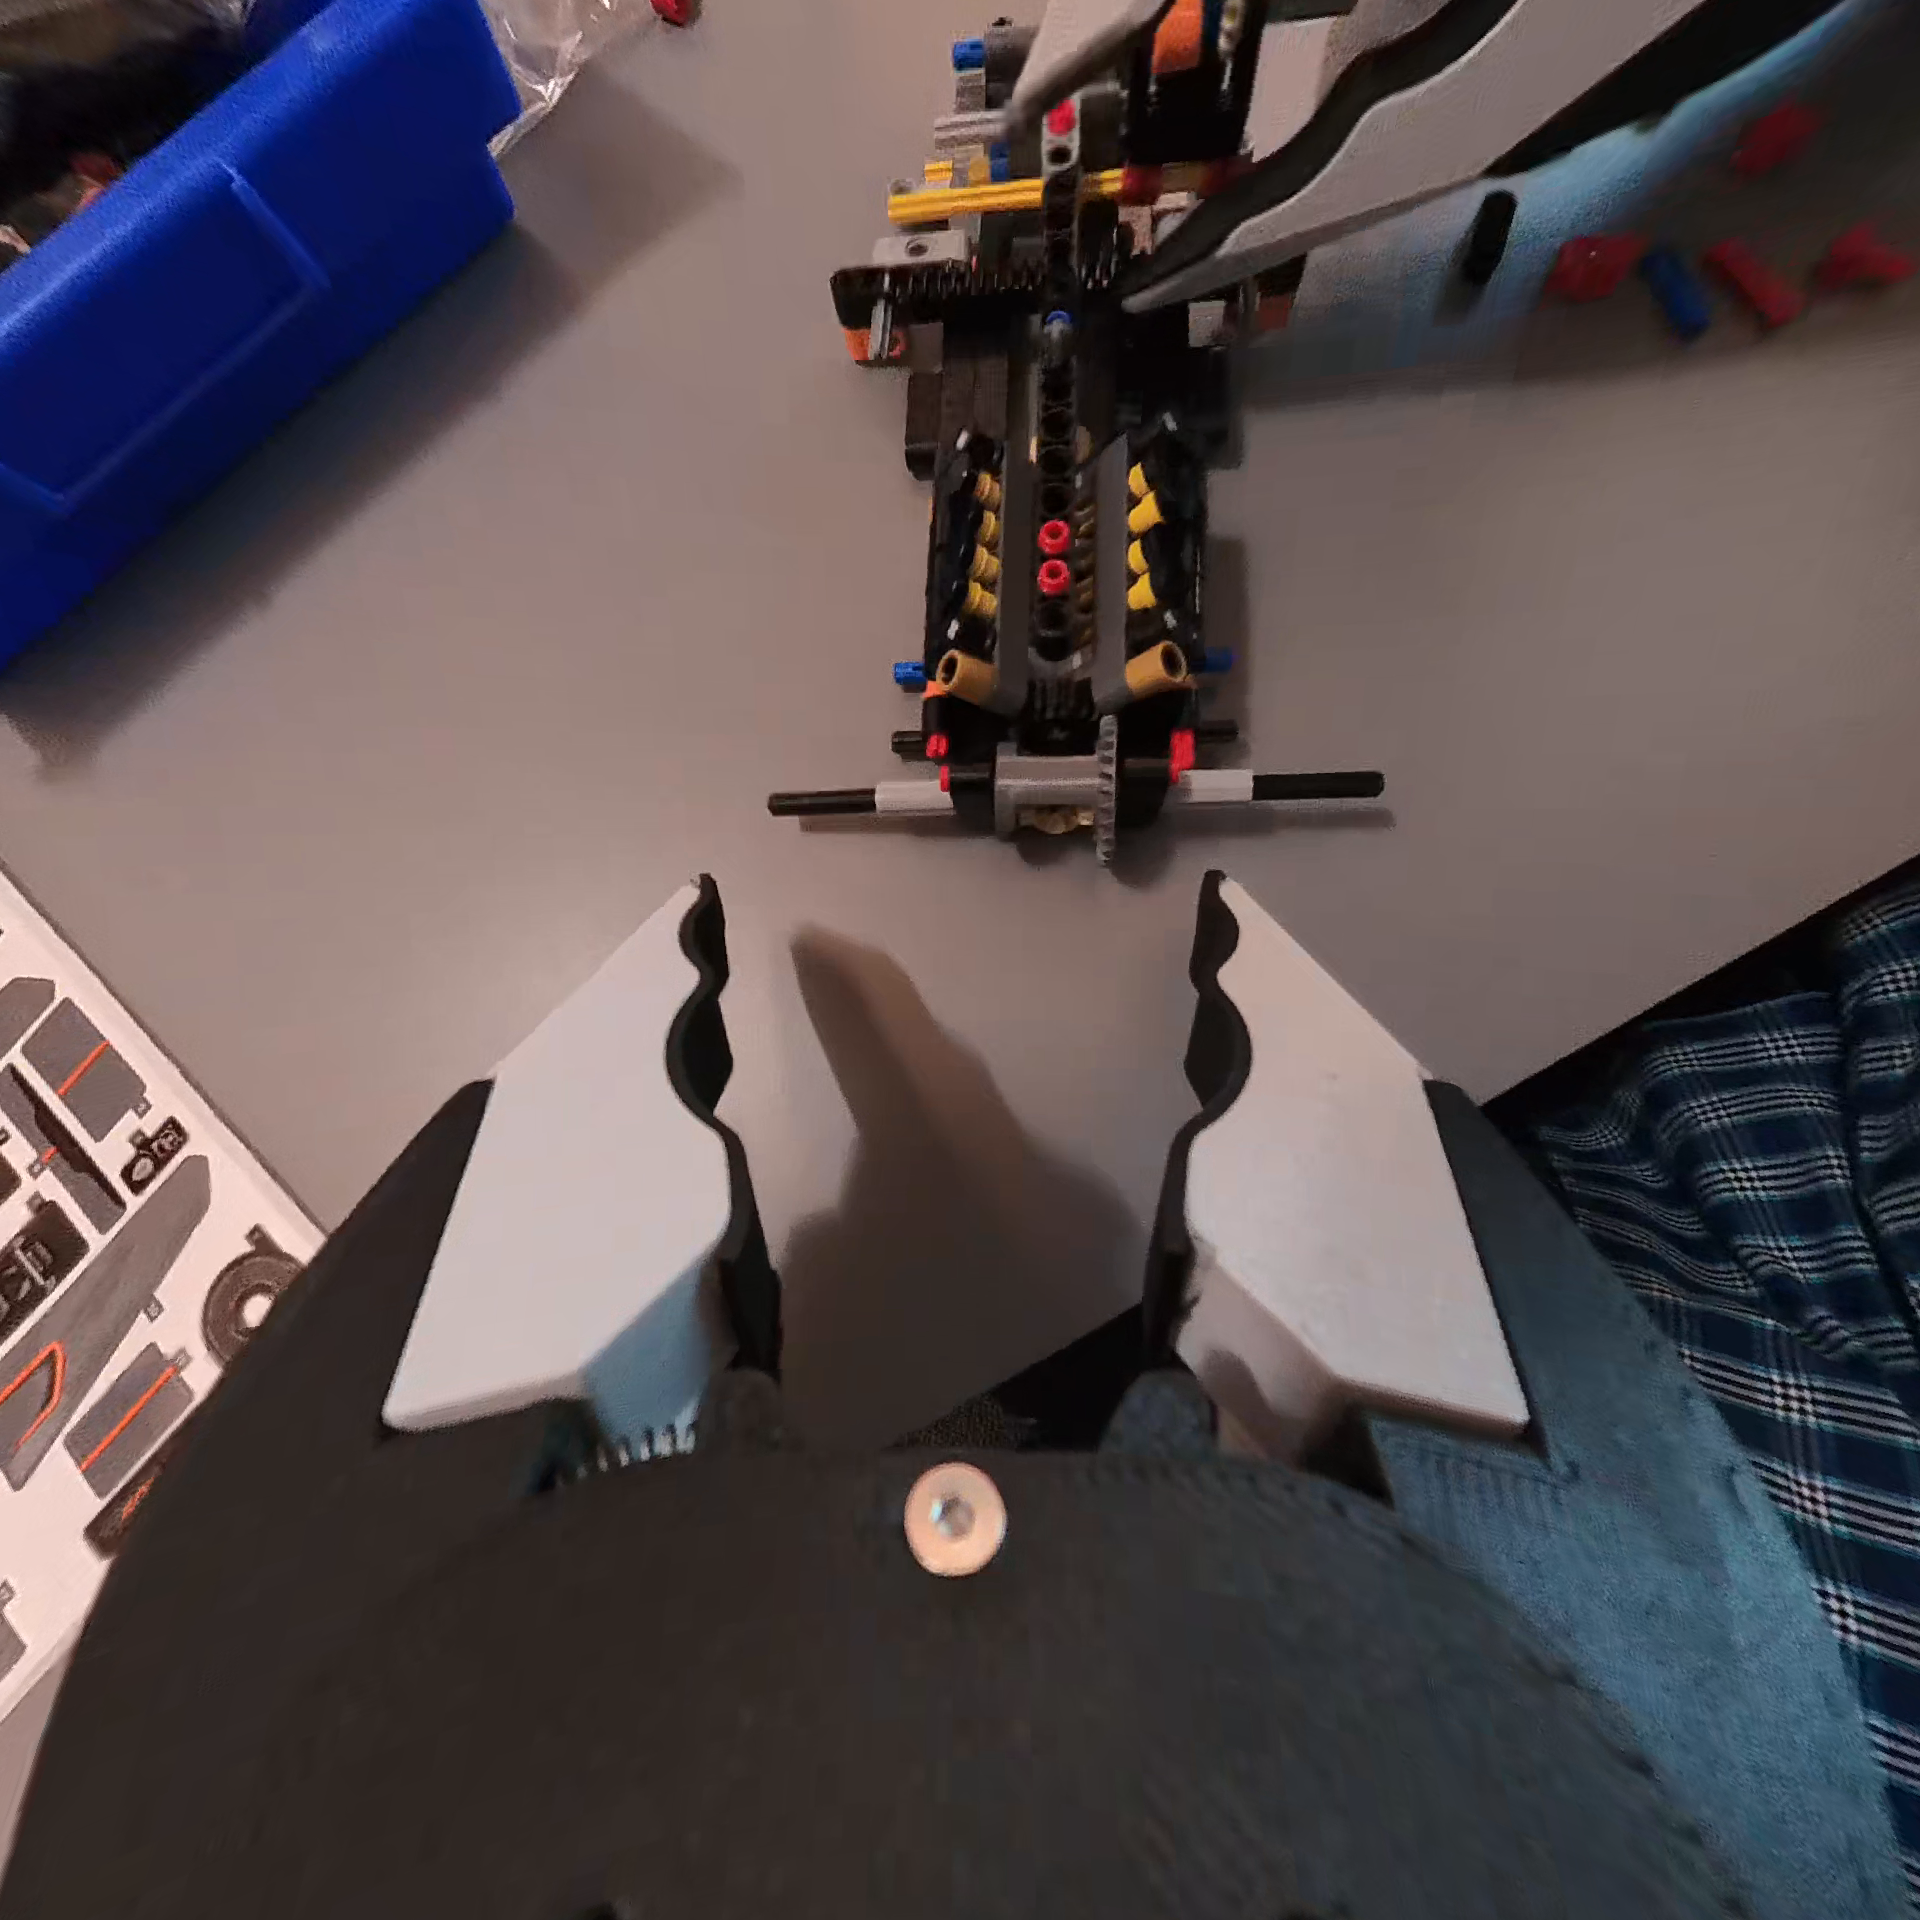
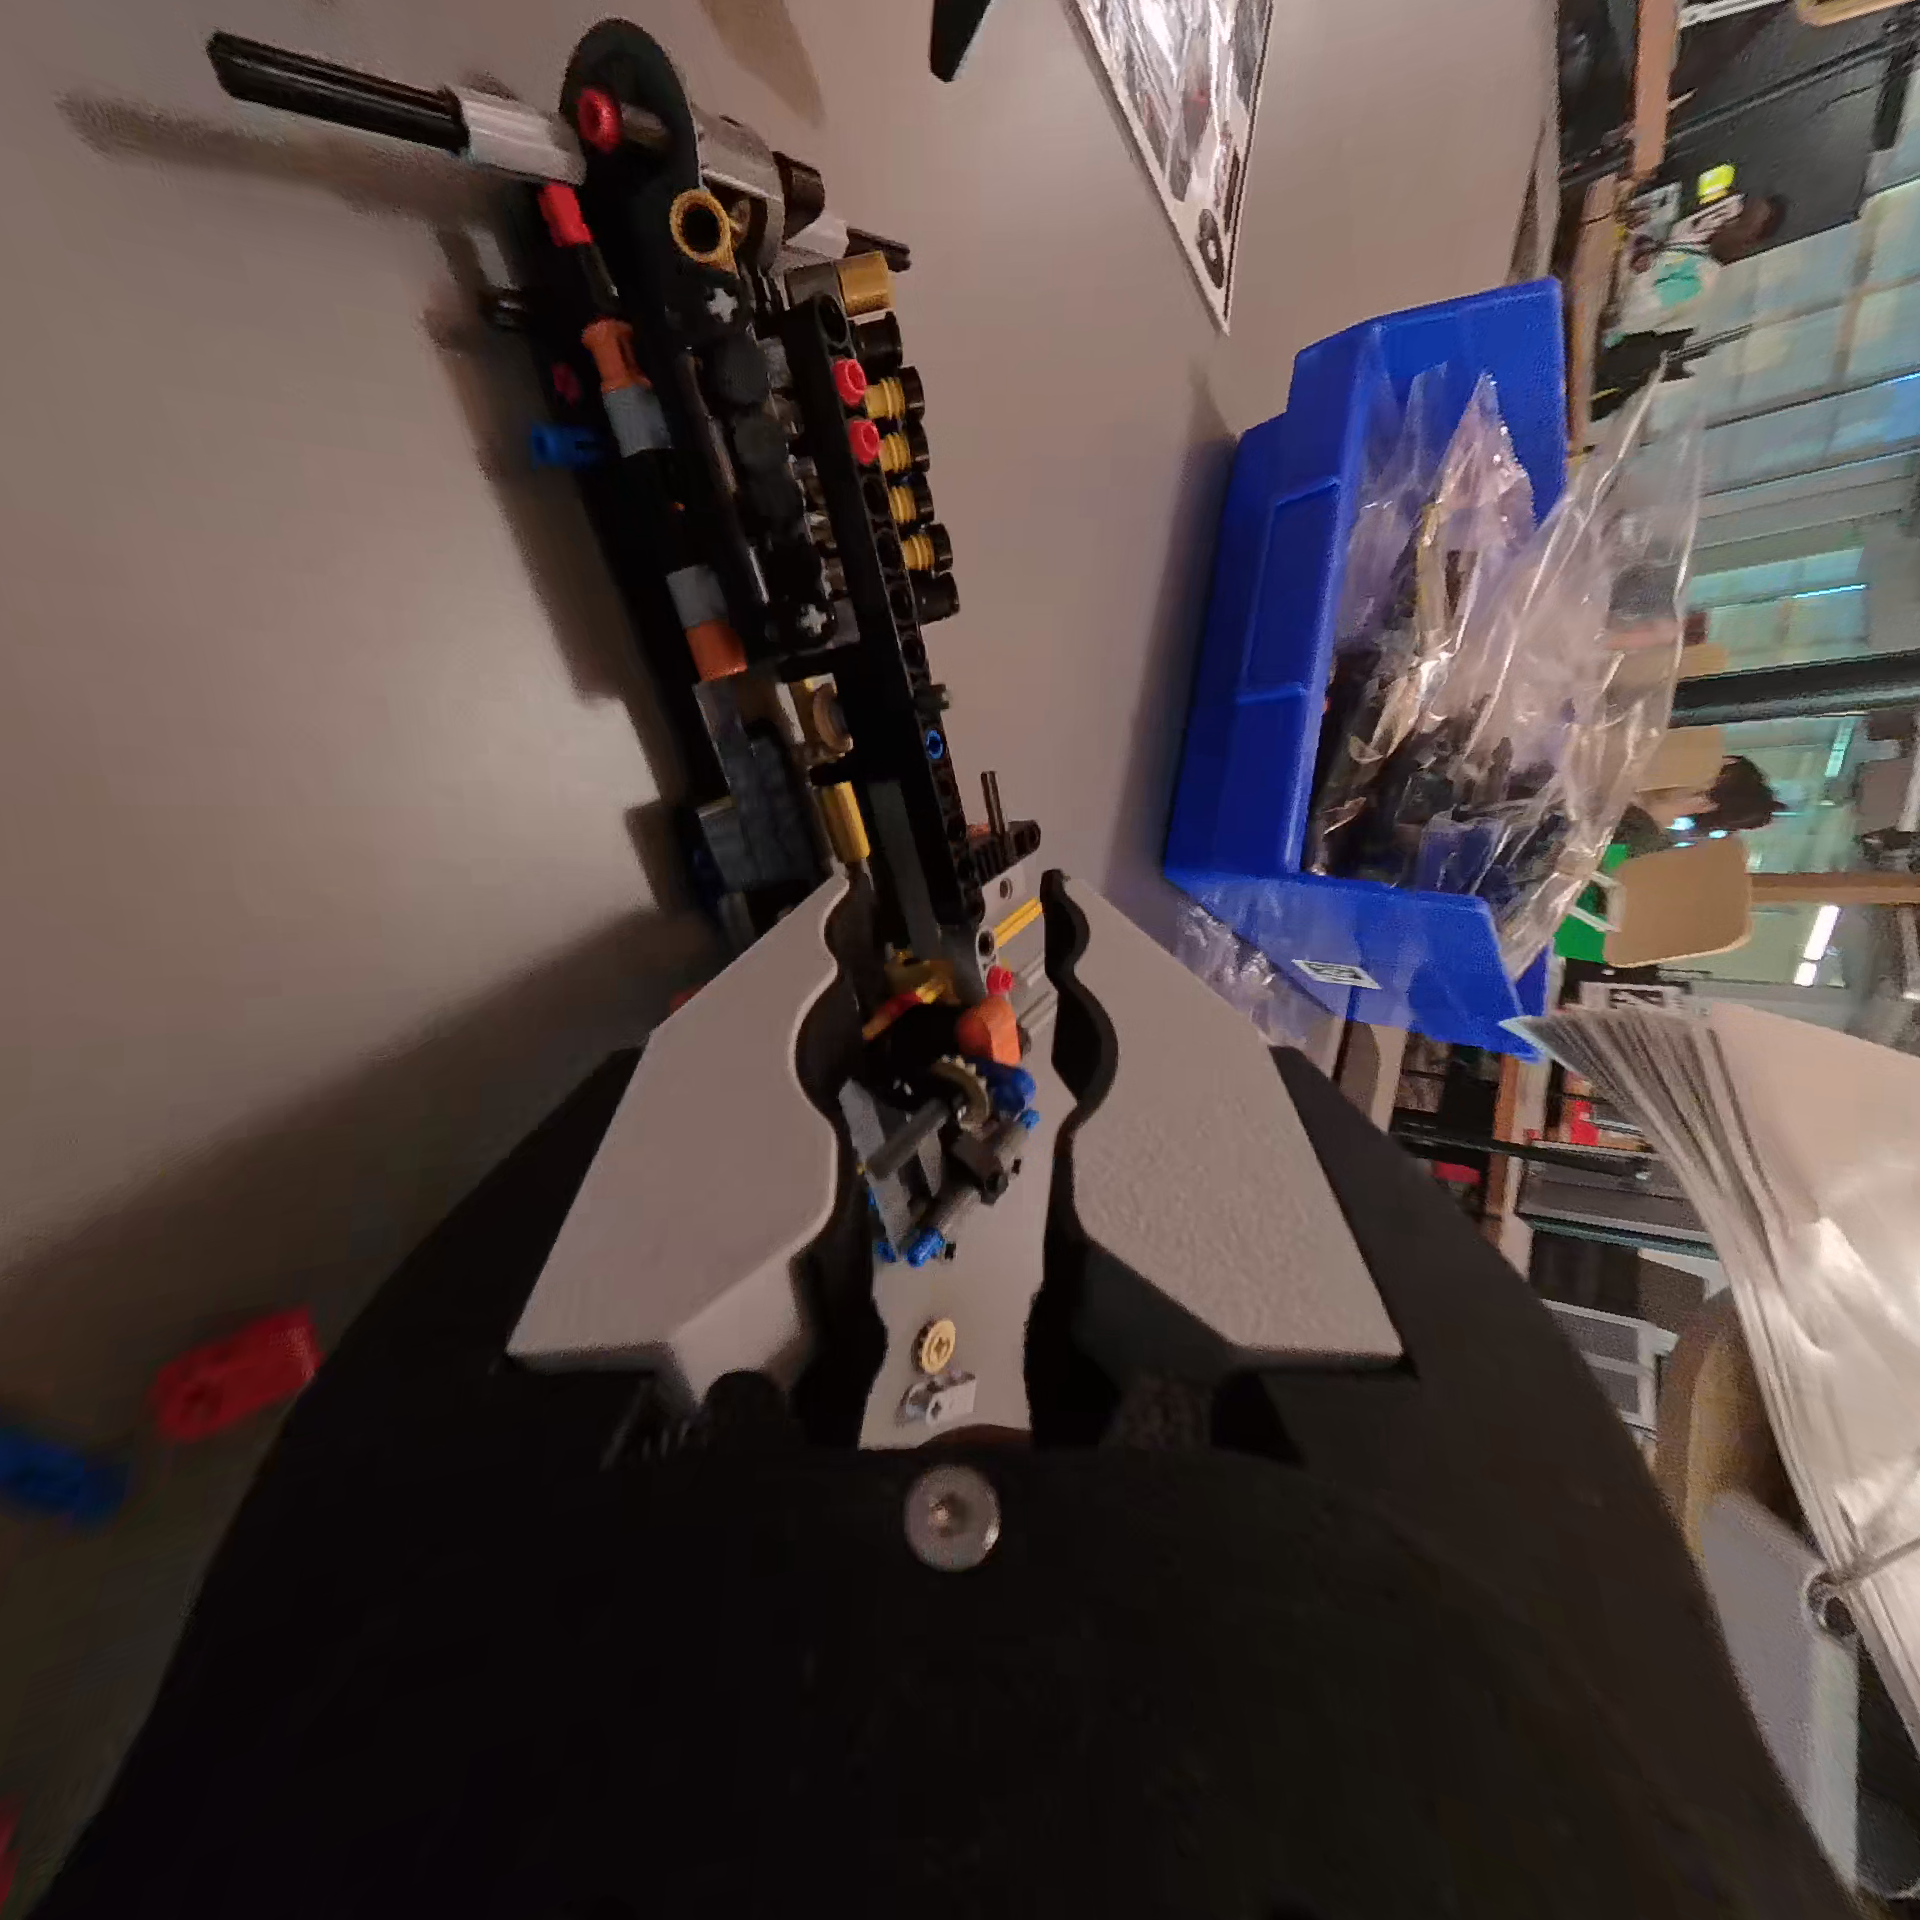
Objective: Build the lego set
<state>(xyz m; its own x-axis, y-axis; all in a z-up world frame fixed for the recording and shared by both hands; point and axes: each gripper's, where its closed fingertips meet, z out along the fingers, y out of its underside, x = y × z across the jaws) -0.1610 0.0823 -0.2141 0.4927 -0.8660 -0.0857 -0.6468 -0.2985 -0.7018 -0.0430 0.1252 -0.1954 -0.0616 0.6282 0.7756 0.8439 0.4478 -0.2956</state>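
Observation:
A long black lego chassis (image 1: 1060,540) with yellow, red and grey parts lies on the grey table (image 1: 520,727). Its black rear axle (image 1: 1075,792) is the end nearest my left gripper (image 1: 958,881). That gripper is open and empty, just short of the axle. My right gripper (image 1: 1070,203) reaches in from the upper right and clamps the chassis's far end. In the right wrist view the chassis (image 2: 790,499) runs away from me. My right gripper (image 2: 948,883) has its fingers closed around the near end with its orange and blue parts.
A blue bin (image 1: 239,281) stands at the left; it holds plastic bags (image 2: 1507,644). A sticker sheet (image 1: 94,1195) lies at the lower left. Loose red and blue pieces (image 1: 1714,270) lie right of the chassis. A person's plaid clothing (image 1: 1766,1195) lies past the table edge. The grippers' ends are close to 15 centimetres from one another.

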